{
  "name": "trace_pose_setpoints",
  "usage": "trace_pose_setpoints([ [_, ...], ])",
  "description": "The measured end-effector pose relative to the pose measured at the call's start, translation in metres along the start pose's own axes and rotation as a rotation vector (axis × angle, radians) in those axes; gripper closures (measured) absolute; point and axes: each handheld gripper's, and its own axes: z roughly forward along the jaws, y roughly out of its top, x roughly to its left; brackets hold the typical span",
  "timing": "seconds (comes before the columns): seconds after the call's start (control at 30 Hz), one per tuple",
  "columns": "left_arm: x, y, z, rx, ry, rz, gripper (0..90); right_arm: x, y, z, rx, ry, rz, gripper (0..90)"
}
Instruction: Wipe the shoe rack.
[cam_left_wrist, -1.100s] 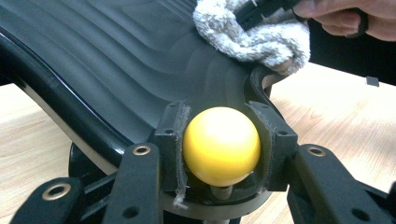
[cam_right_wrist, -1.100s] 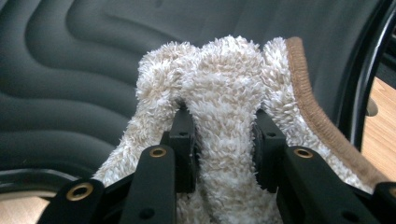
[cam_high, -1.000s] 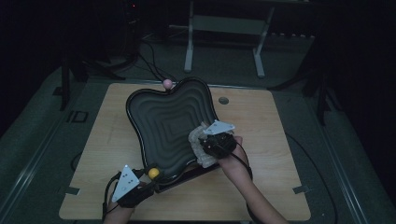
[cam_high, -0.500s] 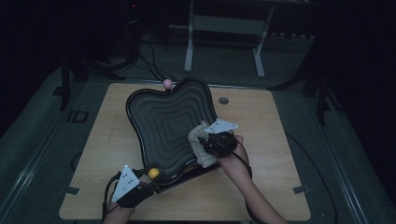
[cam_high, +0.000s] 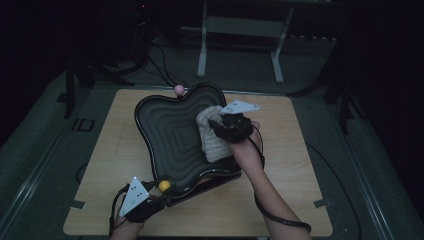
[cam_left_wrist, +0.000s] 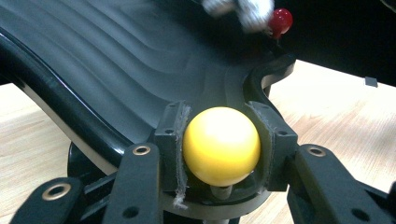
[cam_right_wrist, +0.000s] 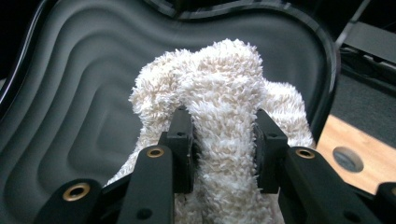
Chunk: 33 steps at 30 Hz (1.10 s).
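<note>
A black ridged tray (cam_high: 170, 135) with a wavy rim is tilted up on the wooden table (cam_high: 110, 150). My left gripper (cam_high: 152, 192) is shut on the yellow ball (cam_high: 164, 185) at the tray's near corner; in the left gripper view both pads clamp the yellow ball (cam_left_wrist: 221, 145). My right gripper (cam_high: 222, 131) is shut on a fluffy white cloth (cam_high: 214, 135) held against the tray's inner face near its right edge. In the right gripper view the cloth (cam_right_wrist: 219, 107) bulges between the jaws, with the tray (cam_right_wrist: 74, 84) behind.
A pink ball (cam_high: 178, 89) caps the tray's far corner; it looks red (cam_left_wrist: 280, 19) in the left gripper view. A small round inset (cam_right_wrist: 346, 159) sits in the table right of the tray. Metal stand legs (cam_high: 202, 50) and cables lie on the floor beyond.
My right gripper has lifted the cloth up the tray's face, away from the near right edge. The left gripper and the tray have stayed put.
</note>
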Motion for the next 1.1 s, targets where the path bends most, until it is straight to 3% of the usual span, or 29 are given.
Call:
trace_pose_setpoints([
  [0.13, 0.0, 0.0, 0.0, -0.001, 0.001, 0.001, 59.2, -0.007, 0.018, 0.009, -0.021, -0.013, 0.024, 66.1],
  [0.2, 0.0, 0.0, 0.0, 0.0, -0.001, 0.001, 59.2, -0.01, 0.029, 0.017, -0.045, 0.03, 0.044, 66.1],
  [0.37, 0.0, 0.0, 0.0, -0.002, 0.001, 0.002, 59.2, -0.011, 0.048, 0.037, -0.035, -0.006, 0.063, 66.1],
  [0.5, 0.0, -0.001, 0.0, -0.005, -0.001, 0.001, 59.3, -0.016, 0.058, 0.054, -0.044, -0.001, 0.088, 65.7],
  [0.57, 0.001, -0.001, 0.0, -0.006, -0.004, 0.003, 59.2, -0.016, 0.06, 0.062, -0.053, 0.001, 0.091, 65.4],
  [0.73, 0.001, -0.001, 0.0, -0.005, -0.008, 0.004, 59.3, -0.013, 0.054, 0.08, -0.015, -0.01, 0.066, 65.0],
  [1.1, 0.0, -0.001, 0.0, -0.006, -0.001, 0.002, 59.3, -0.011, 0.037, 0.073, 0.004, -0.066, 0.05, 65.4],
])
